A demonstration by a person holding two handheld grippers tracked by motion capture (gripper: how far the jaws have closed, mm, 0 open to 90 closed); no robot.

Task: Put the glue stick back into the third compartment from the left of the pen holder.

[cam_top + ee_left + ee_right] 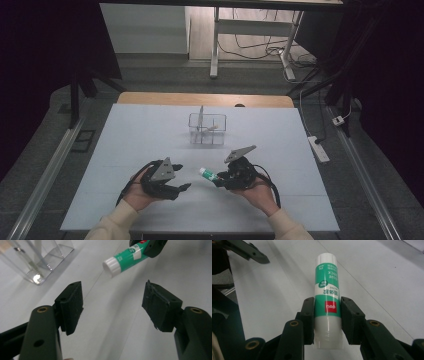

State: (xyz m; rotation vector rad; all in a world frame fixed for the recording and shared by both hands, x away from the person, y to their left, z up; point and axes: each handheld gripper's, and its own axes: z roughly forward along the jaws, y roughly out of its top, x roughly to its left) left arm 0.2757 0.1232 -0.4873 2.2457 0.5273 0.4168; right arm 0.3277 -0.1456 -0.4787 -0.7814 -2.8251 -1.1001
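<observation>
Glue stick (327,302) sits clamped in the right gripper (327,322), cap toward the left gripper (112,305) — jaws wide, empty — likely for uncapping.

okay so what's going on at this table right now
A person works at a white table with a black two-jaw gripper in each hand. The right gripper is clamped on a green-and-white glue stick, its white cap pointing toward the left gripper, whose jaws stand open with nothing between them. Farther back stands a clear plastic organiser box with a few items inside.
</observation>
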